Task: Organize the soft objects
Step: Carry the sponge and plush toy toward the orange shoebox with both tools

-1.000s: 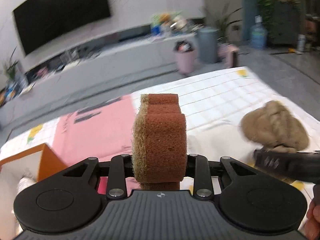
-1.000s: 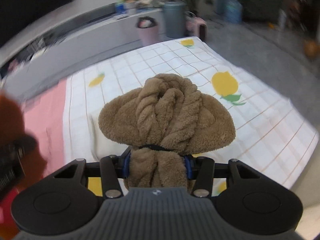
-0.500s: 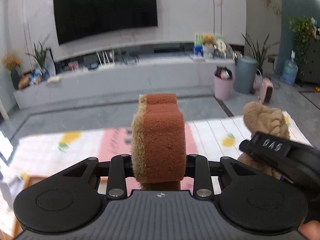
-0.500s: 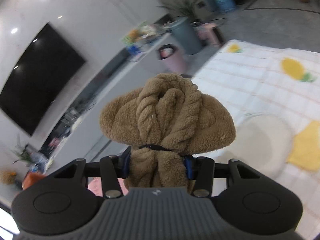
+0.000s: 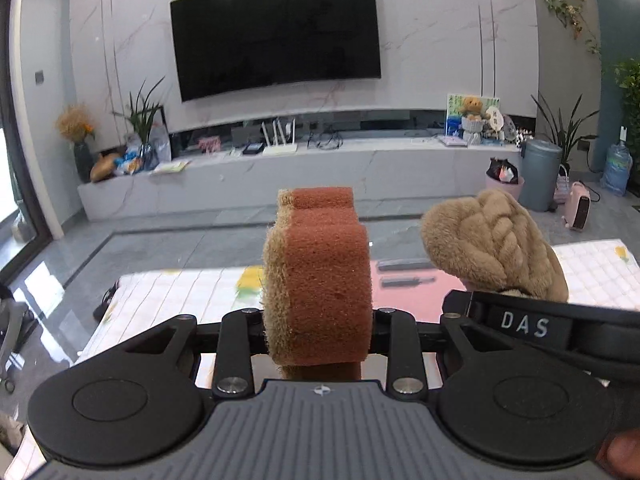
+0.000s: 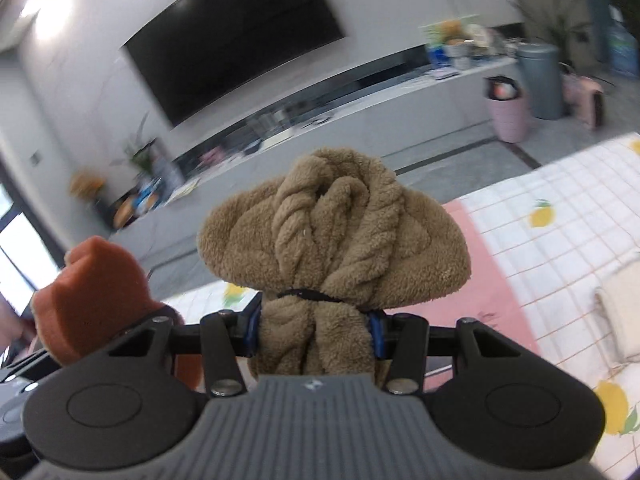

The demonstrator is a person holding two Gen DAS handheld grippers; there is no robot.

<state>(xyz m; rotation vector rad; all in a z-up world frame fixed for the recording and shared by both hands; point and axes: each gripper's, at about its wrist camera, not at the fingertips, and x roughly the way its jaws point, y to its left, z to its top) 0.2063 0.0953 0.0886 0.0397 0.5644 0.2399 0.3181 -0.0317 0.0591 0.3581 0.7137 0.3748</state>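
Behind both grippers stands a marble wall with a wall-mounted television above a long low media console; nearer lies the work surface, a white checked tablecloth with lemon prints carrying a pink mat at its middle. On the left, the left gripper is pinched on an orange-brown scouring sponge, fingers pressed against its two broad faces. The sponge stands on end, long axis running up and away from the gripper, with the fibrous tan layer on its left face and the stepped top edge clear above the fingers. To the right, just beside it and at about the same height, the right gripper is clamped on the gathered neck of a tan plush cloth bundle, just below the dark band that ties it; the twisted lobes spread wide above the fingers. Both items are held in the air, over the near part of the cloth and clear of it. A cream-coloured soft item lies on the cloth at the far right, nearest the right gripper. No receptacle is visible in either view, so the deposit point cannot be determined. Judged from the layout, the surface lies ahead of and below both grippers, and each release requires a descent toward it.
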